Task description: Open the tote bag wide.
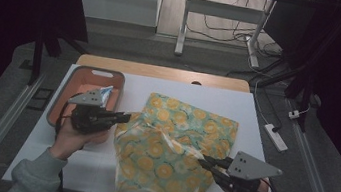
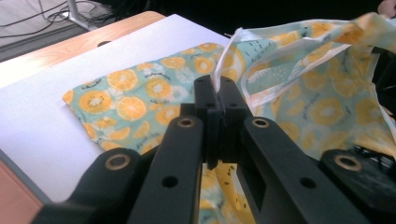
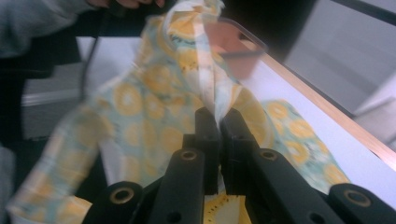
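Across the lower centre of the high view lies the orange-print cloth bag (image 1: 171,146), its far half flat on the white table (image 1: 238,103) toward the upper right and its near half lifted and bunched between your two grippers. Its long axis runs from the upper right of the frame down to the lower centre, where a handle strap trails off the table's near edge. You hold the bag's mouth from both sides: the left gripper (image 1: 125,116) sits just left of the lifted rim, the right gripper (image 1: 204,162) at the rim's lower right, so the opening spans the gap between them and both hands are equally engaged. The left gripper view shows its jaws clenched on the white-edged hem (image 2: 219,77). The right gripper view, though blurred, shows its jaws likewise pinched on the hem (image 3: 212,100). Judged from this, the coming move turns on drawing the two grips apart to spread the mouth. Beyond the left gripper, at the frame's middle left, stands the pink tray (image 1: 76,74) with a packet (image 1: 104,93) in it.
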